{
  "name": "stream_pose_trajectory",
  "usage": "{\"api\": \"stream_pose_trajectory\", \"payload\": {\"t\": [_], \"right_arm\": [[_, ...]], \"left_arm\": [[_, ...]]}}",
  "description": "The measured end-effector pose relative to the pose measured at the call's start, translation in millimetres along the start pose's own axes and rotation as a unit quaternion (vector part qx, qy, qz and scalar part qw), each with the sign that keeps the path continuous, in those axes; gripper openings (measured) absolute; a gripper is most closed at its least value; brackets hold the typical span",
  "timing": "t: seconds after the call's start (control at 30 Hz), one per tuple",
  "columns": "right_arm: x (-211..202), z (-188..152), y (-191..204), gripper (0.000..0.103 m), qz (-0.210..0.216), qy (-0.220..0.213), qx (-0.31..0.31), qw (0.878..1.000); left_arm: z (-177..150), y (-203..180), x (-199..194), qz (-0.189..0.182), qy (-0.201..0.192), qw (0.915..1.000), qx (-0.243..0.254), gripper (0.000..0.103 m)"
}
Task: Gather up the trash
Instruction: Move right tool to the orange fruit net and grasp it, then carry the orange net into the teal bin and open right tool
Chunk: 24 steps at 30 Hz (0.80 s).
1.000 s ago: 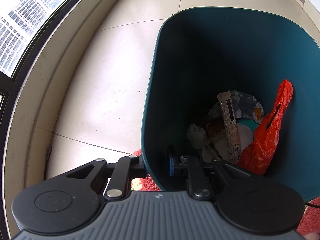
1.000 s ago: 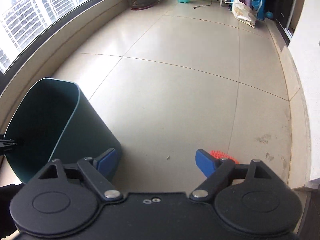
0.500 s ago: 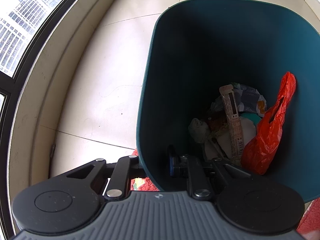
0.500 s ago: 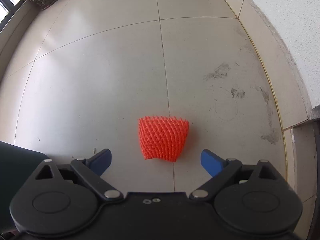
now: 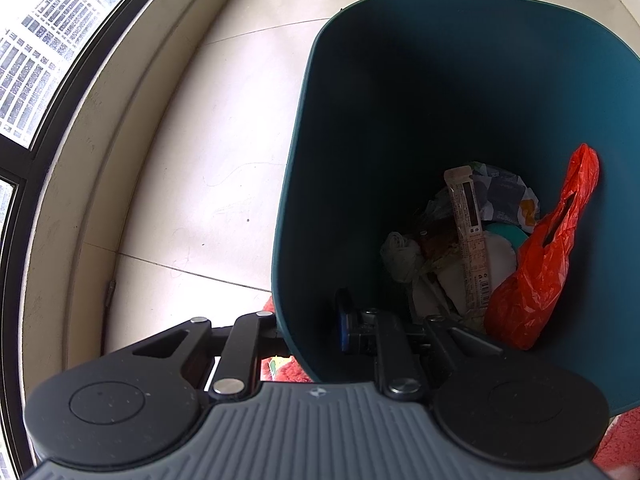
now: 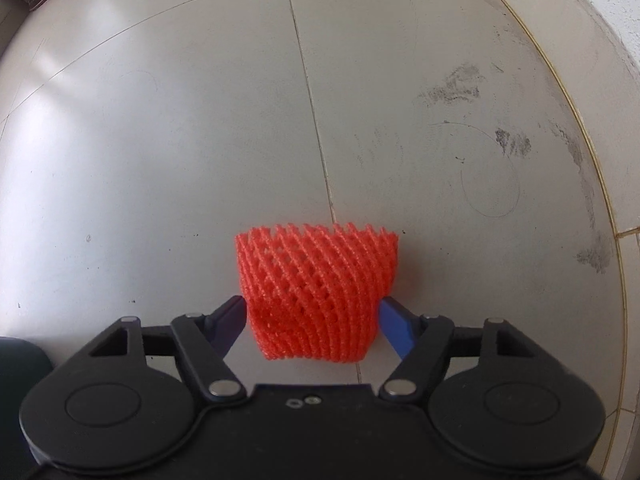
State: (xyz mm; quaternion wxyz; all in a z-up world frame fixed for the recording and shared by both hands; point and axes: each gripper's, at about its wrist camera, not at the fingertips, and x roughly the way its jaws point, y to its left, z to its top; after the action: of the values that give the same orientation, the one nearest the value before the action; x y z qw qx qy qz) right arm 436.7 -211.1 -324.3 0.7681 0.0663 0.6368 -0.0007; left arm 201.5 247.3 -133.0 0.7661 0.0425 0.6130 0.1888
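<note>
While the left gripper stays clamped on the bin wall, the right gripper has just been closing, its pads touching the net lying on the floor. Light, soft foam mesh probably squashes; pinch mid-body.

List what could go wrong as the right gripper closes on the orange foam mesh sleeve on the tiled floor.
The right gripper has just been closing around the orange foam mesh sleeve; soft mesh may crumple and slip out. The left gripper pinches only the teal plastic bin's rim, so the bin may tip.
</note>
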Motion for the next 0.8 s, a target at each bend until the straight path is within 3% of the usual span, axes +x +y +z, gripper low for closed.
{"api": "stream_pose_trajectory", "payload": {"t": [0.17,0.23,0.47,0.8], "right_arm": [[-13.2,-5.7,2.6,0.017,-0.006,-0.01,-0.018,1.0],[-23.4,-8.6,3.4,0.013,-0.006,-0.016,-0.026,1.0],[-74.2,-26.8,21.5,0.01,0.005,-0.033,-0.081,0.996],[-191.7,-75.1,77.8,0.009,0.048,-0.083,-0.196,0.976]], "left_arm": [[-0.8,-1.2,0.8,0.002,-0.002,1.0,0.0,0.018],[-2.0,-1.1,0.2,0.001,-0.004,1.0,0.002,0.018],[-5.2,-1.0,-1.3,0.001,-0.013,0.9999,0.004,0.019],[-5.4,1.1,-2.1,0.0,-0.017,0.9998,-0.004,0.019]]}}
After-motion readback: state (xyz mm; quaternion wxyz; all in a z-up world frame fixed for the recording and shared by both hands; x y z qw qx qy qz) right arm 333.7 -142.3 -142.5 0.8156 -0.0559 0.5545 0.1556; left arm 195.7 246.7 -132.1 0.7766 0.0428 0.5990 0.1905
